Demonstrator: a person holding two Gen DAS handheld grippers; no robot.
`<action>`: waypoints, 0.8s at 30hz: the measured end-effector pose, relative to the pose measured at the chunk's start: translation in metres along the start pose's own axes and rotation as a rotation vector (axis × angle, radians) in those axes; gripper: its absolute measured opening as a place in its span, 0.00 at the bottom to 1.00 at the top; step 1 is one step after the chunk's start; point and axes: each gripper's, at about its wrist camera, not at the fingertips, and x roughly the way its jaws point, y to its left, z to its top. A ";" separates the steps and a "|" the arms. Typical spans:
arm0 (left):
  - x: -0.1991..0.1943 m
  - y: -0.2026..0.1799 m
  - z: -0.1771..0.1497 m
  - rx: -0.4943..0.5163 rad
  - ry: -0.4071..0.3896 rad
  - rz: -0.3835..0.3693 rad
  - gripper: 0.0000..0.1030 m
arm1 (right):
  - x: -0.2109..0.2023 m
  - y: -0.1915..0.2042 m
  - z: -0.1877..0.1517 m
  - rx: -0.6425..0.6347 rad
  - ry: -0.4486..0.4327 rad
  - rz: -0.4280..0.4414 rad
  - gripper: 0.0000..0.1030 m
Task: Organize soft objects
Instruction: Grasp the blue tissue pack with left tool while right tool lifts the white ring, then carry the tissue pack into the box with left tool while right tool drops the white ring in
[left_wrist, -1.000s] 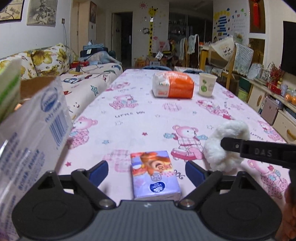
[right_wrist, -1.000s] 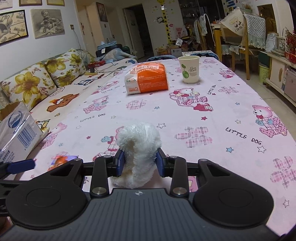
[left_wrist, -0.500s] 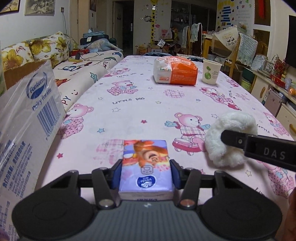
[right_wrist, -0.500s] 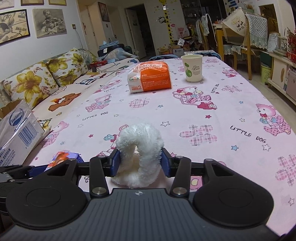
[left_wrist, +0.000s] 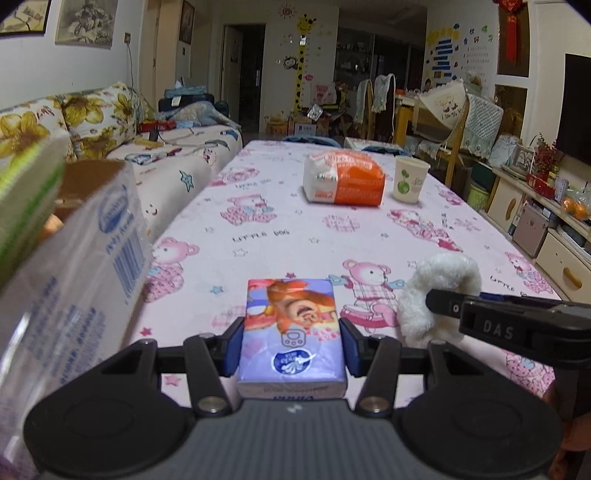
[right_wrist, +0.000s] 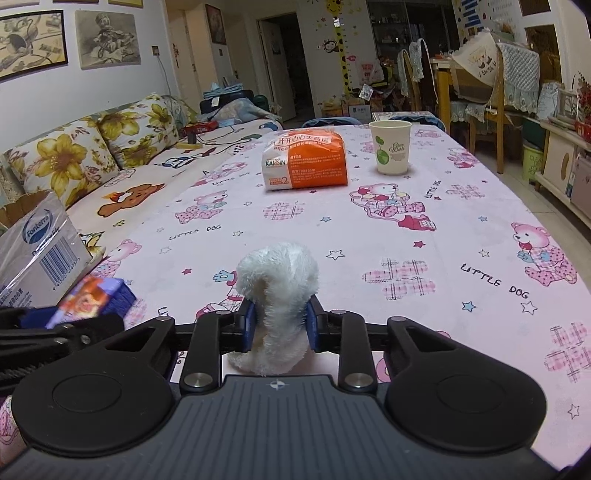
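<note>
A small purple tissue pack (left_wrist: 291, 332) with a cartoon print sits between my left gripper's (left_wrist: 291, 343) blue pads, which press on both its sides; it hangs just above the pink tablecloth (left_wrist: 280, 229). From the right wrist view the tissue pack (right_wrist: 92, 301) shows at the left. A white fluffy ring (right_wrist: 280, 273) stands on edge in my right gripper (right_wrist: 279, 325), whose jaws are closing and squeeze its lower part. In the left wrist view the fluffy ring (left_wrist: 439, 280) is partly hidden behind a black finger (left_wrist: 480, 325) of the right gripper.
A plastic-wrapped carton (left_wrist: 74, 277) stands close at the left edge of the table. Far down the table lie an orange-and-white packet (left_wrist: 343, 181) and a paper cup (left_wrist: 408, 179). A flowered sofa (right_wrist: 92, 162) runs along the left; cabinets (left_wrist: 546, 229) line the right.
The left jaws closed on the tissue pack and raised it a little. The right jaws loosened around the fluffy ring, then squeezed it narrower.
</note>
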 end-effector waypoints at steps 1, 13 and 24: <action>-0.003 0.002 0.001 -0.001 -0.006 0.002 0.50 | -0.001 0.001 -0.001 -0.006 -0.002 -0.005 0.31; -0.040 0.007 0.004 0.022 -0.077 0.034 0.50 | -0.022 0.014 -0.008 -0.049 -0.015 -0.023 0.30; -0.066 0.004 0.003 0.054 -0.127 0.062 0.50 | -0.045 0.017 -0.014 -0.042 -0.009 -0.035 0.30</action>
